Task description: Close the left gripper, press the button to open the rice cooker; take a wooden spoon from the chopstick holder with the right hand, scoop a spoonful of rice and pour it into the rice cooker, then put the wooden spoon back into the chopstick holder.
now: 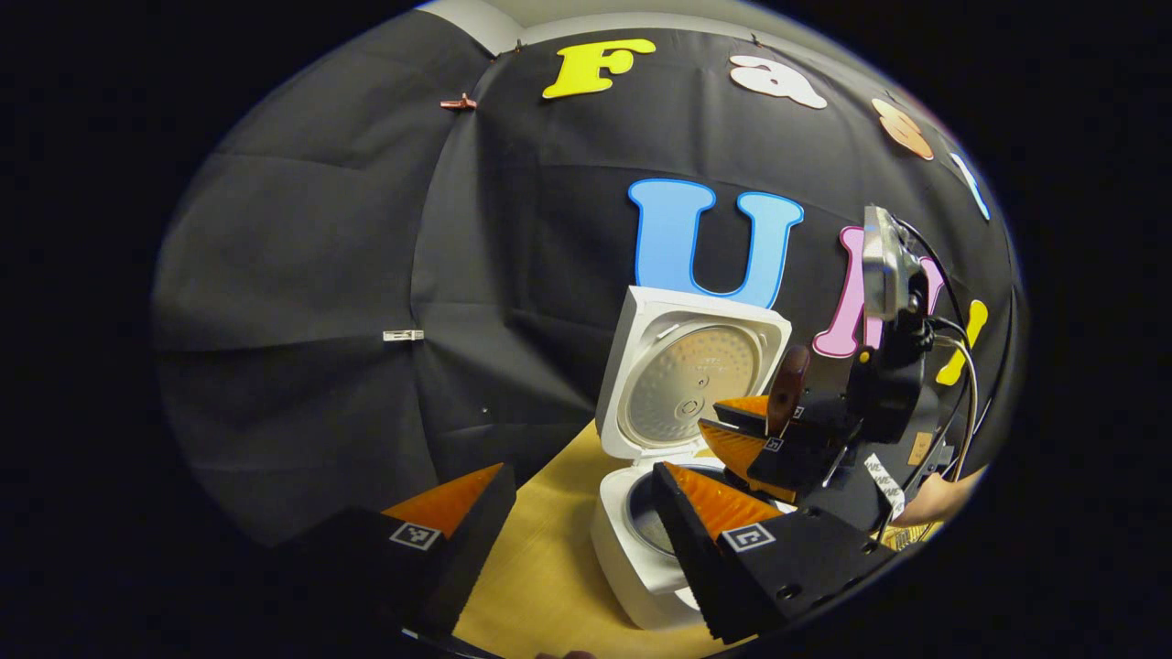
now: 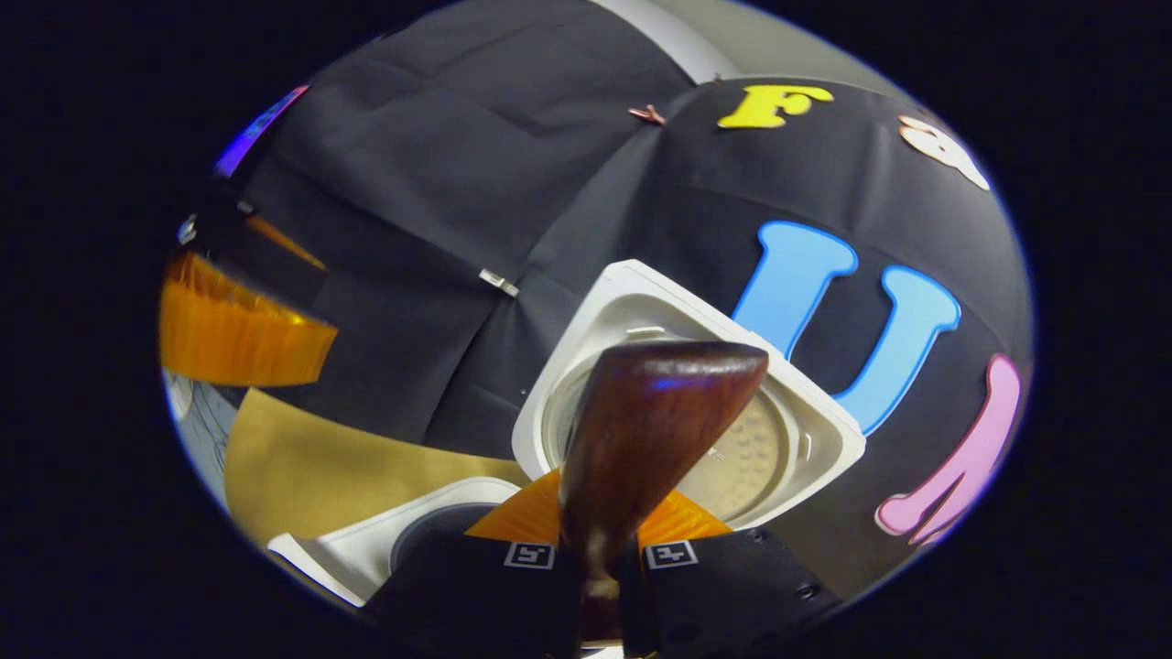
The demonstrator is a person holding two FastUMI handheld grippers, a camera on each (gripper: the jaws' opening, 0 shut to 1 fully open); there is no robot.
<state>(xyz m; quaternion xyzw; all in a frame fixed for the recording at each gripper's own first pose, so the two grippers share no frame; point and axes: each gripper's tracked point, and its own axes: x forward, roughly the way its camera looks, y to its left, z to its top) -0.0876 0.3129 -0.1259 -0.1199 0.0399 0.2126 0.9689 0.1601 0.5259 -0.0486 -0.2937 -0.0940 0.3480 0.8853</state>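
The white rice cooker (image 1: 632, 558) stands on the wooden table with its lid (image 1: 689, 377) swung up and its inner pot (image 1: 645, 513) showing. Just right of the lid, my right gripper (image 1: 767, 430) hovers over the pot, shut on a dark wooden spoon (image 1: 787, 389) whose bowl points up. In the right gripper view the spoon (image 2: 659, 412) rises from between my right gripper (image 2: 591, 554), in front of the lid (image 2: 632, 279); I see no rice on the side facing me. My left gripper (image 1: 581, 513) is open, its fingers on either side of the cooker's front.
Yellow wooden tabletop (image 1: 540, 567) runs in front of and left of the cooker. A hand (image 1: 934, 499) holds the right gripper at the far right. One finger of the left gripper (image 2: 243, 334) shows at the left of the right gripper view, above the table (image 2: 320, 467).
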